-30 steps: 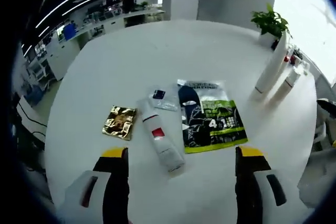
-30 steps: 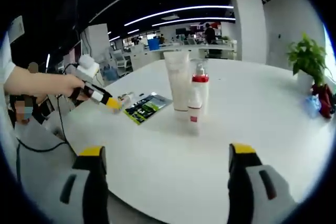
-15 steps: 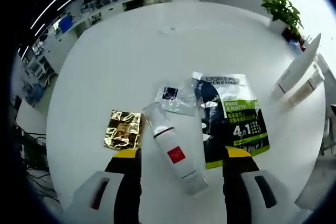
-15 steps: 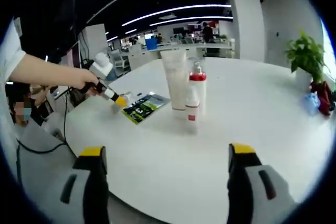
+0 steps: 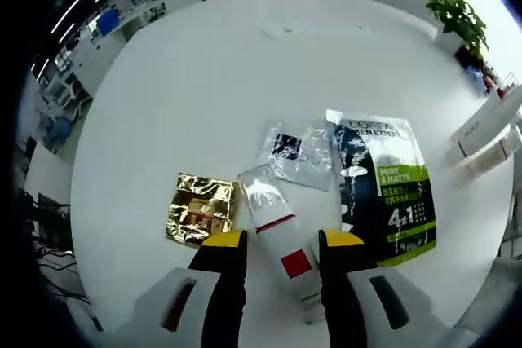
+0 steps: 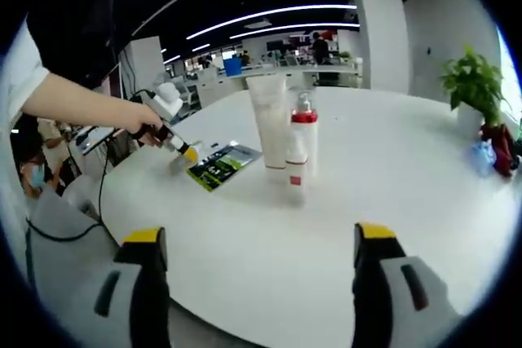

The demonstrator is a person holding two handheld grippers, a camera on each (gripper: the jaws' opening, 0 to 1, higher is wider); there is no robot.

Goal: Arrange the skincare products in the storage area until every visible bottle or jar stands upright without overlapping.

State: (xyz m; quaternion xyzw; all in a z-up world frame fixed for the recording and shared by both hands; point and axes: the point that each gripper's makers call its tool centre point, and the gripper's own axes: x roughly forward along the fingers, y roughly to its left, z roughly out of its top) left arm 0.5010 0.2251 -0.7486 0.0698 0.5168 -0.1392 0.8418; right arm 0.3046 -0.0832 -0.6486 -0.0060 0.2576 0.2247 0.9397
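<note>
The white tube with a red label [image 5: 281, 242] lies flat on the bench [image 5: 204, 79], between a gold foil sachet [image 5: 198, 209] and a dark-and-green sachet pack [image 5: 383, 185], with a clear sachet [image 5: 298, 152] just past its far end. In the left gripper view, the left hand-held gripper [image 5: 277, 242] has its jaws narrowed to either side of the tube's lower body; whether the pads press it I cannot tell. The straddle suits lifting it upright, judging by the task.

In the right gripper view, the right hand-held gripper [image 6: 253, 242] hangs wide and empty above the bench edge. A tall white tube [image 6: 269, 124] and a red-capped pump bottle [image 6: 300, 148] stand upright side by side, likely already placed. Further left, a person's hand [image 6: 134, 120] steers the left gripper down beside the pack.
</note>
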